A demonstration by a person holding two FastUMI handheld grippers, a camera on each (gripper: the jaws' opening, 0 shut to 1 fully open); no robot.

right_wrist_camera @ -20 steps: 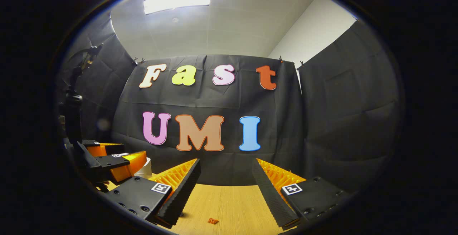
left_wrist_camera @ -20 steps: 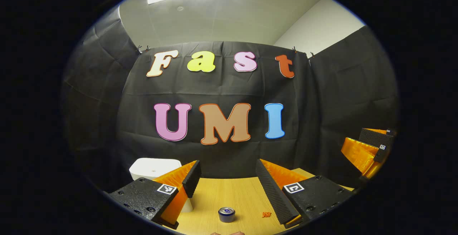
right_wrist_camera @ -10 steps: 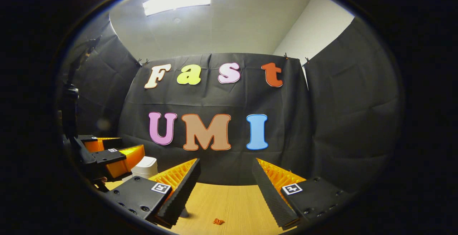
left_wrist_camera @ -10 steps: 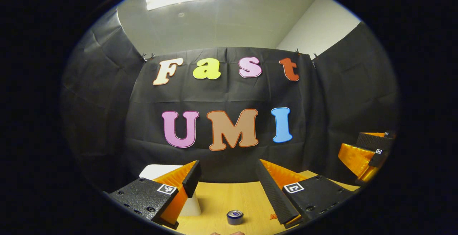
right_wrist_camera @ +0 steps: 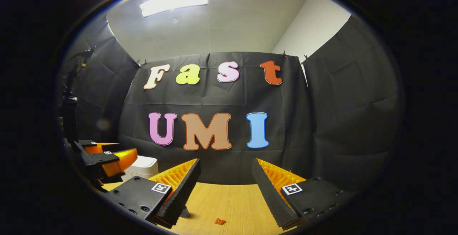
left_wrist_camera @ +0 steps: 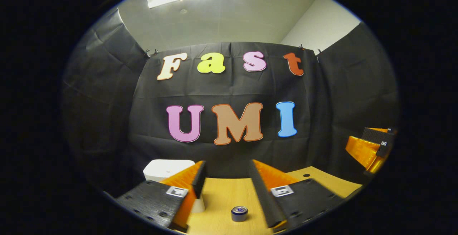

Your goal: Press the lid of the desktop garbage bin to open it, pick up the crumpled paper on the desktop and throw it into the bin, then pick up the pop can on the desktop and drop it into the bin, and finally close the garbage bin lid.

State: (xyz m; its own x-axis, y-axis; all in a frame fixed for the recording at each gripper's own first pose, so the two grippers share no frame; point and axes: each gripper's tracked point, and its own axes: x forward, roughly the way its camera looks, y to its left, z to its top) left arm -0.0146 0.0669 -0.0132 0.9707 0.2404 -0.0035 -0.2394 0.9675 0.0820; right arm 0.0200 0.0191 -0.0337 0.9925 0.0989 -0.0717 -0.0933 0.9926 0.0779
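I've got the left hand-held gripper [left_wrist_camera: 226, 177] up off the desk [left_wrist_camera: 222, 199], jaws spread wide w/ nothing between them. It's aimed over the desk's front, prob. because the 1st step is pressing the bin lid, and the bin sits just left of its line. The garbage bin [left_wrist_camera: 168, 169] is white w/ its flat lid down; the gripper's left finger hides part of it. I judge the lid press as not yet done, since the lid looks flush.

The pop can [left_wrist_camera: 239, 213] stands upright on the desk, low between the left gripper's fingers but well below them, no contact. It's last in the pick order, so I leave it for now.

The right hand-held gripper [right_wrist_camera: 225, 183] is also wide and empty, held above the desk to the right. I keep it parked there so it's clear of the bin while the left one works. The crumpled paper [right_wrist_camera: 220, 221] is a small orange scrap on the desk, roughly under the right gripper's gap, so that side looks best placed to grab it once the lid's up.

From the right gripper view, the bin sits behind the other gripper's tips; can't tell if they're touching it.
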